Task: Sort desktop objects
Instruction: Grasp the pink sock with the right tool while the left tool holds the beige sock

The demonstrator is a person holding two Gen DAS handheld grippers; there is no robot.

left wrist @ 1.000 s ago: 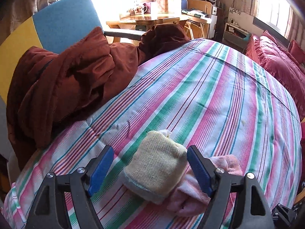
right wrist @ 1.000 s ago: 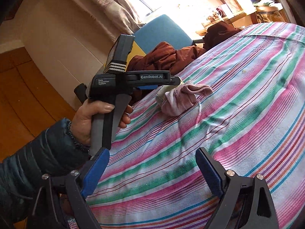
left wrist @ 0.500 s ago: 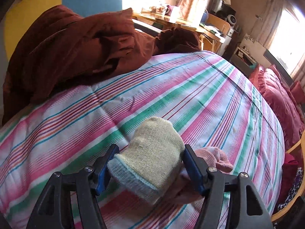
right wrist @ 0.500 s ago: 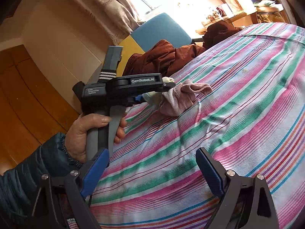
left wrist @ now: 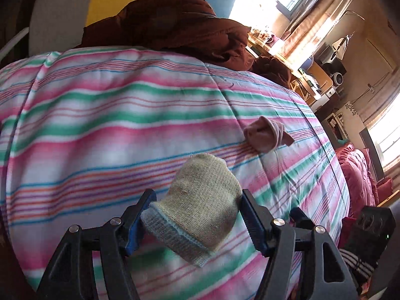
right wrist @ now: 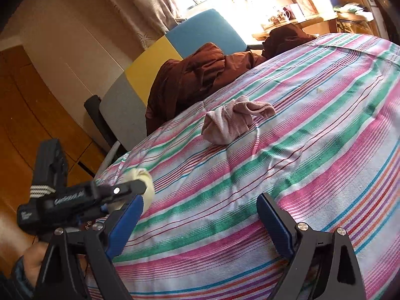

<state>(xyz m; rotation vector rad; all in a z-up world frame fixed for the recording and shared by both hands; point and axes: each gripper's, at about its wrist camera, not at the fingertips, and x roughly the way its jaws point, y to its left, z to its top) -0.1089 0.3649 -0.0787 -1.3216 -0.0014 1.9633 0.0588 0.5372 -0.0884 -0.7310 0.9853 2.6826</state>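
Observation:
A beige knitted sock bundle (left wrist: 200,200) is clamped between the blue pads of my left gripper (left wrist: 197,212), lifted off the striped bedspread (left wrist: 125,125). In the right wrist view the same bundle (right wrist: 143,178) shows pale behind the left gripper (right wrist: 100,195) near the bed's left corner. A crumpled pink sock (left wrist: 267,135) lies alone on the bedspread (right wrist: 312,130), also visible as a pink sock (right wrist: 232,122) ahead of my right gripper (right wrist: 200,215), which hangs open over the stripes with nothing between its fingers.
A brown jacket (right wrist: 200,75) is heaped at the bed's far edge against a blue, yellow and grey chair (right wrist: 175,47). A wooden desk with mugs (right wrist: 282,20) stands by the window. Red pillows (left wrist: 357,175) lie at the right. Wooden floor (right wrist: 30,115) lies left.
My left gripper has lifted the beige sock bundle off the pink sock and carried it left towards the bed's corner. The pink sock stays on the bedspread. My right gripper stays open.

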